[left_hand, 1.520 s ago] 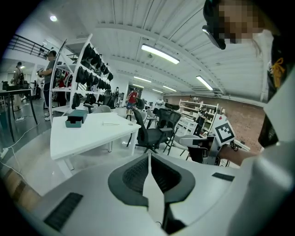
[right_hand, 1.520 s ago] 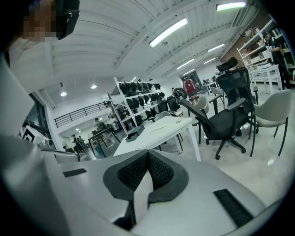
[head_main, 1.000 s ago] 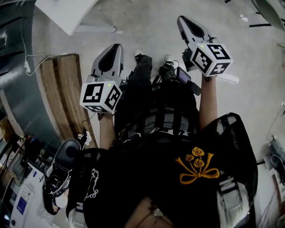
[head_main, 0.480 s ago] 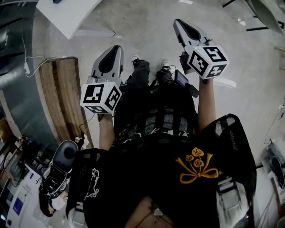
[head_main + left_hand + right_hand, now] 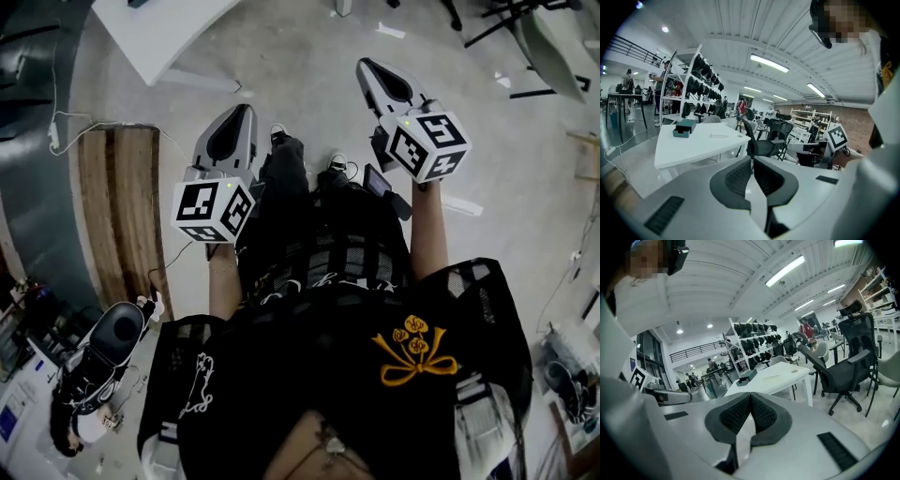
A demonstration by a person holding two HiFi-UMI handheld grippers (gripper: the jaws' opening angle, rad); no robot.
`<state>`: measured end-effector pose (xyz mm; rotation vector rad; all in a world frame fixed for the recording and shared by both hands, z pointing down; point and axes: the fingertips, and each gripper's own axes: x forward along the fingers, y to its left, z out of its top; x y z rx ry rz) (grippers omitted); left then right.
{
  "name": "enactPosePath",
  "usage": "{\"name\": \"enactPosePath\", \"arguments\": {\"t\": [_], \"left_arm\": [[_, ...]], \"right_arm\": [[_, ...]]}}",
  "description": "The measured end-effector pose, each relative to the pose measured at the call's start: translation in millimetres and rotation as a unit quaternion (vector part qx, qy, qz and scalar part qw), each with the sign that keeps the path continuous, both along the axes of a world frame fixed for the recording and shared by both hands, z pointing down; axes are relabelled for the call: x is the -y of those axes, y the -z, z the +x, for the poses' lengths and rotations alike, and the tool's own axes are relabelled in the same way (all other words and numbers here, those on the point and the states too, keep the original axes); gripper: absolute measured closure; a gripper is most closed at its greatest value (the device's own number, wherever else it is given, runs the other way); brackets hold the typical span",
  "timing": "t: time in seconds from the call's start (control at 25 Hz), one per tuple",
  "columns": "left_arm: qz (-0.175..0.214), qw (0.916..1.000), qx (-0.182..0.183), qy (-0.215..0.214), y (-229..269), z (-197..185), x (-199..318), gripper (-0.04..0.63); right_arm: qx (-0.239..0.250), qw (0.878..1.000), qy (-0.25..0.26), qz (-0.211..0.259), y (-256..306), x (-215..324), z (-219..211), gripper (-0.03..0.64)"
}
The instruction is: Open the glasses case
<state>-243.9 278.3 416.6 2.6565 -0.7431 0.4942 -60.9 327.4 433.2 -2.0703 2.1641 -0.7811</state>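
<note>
A dark teal box-shaped case (image 5: 684, 127) lies on a white table (image 5: 693, 147), far ahead of both grippers. The right gripper view shows the same case (image 5: 746, 377) on the table (image 5: 773, 378). In the head view only a corner of the table (image 5: 155, 33) shows at the top left, and the case is out of frame there. My left gripper (image 5: 240, 112) and right gripper (image 5: 366, 66) are held in the air over the floor, in front of the person's legs. Both are shut with nothing between the pads, as the left gripper (image 5: 752, 159) and right gripper (image 5: 750, 393) show in their own views.
A wooden board (image 5: 112, 206) lies on the floor at the left, with cables beside it. Black office chairs (image 5: 766, 138) (image 5: 843, 362) stand next to the table. Behind it is a shelf rack (image 5: 696, 89) of dark gear, with people farther back. A thin item (image 5: 718, 136) lies on the tabletop.
Both grippers have risen a little, the right one also drifting left in the head view. The view has shifted so that more of the table and floor ahead shows. The jaws stay shut.
</note>
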Motion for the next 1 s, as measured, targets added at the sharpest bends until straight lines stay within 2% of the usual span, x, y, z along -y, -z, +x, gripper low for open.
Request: {"name": "enactPosePath", "arguments": {"t": [0.24, 0.64, 1.0], "left_arm": [[0.009, 0.9999, -0.007, -0.005, -5.8, 26.5, 17.3, 0.561], [0.012, 0.9989, -0.022, -0.04, 9.4, 60.9, 160.1, 0.561], [-0.004, 0.998, -0.034, -0.054, 2.8, 58.3, 254.0, 0.561]], "right_arm": [[-0.004, 1.0, 0.011, 0.0, -5.1, 15.0, 17.4, 0.604], [-0.034, 0.999, 0.032, -0.007, 21.2, 156.7, 13.8, 0.604], [-0.049, 0.998, 0.033, -0.005, 37.4, 257.9, 2.8, 0.604]]}}
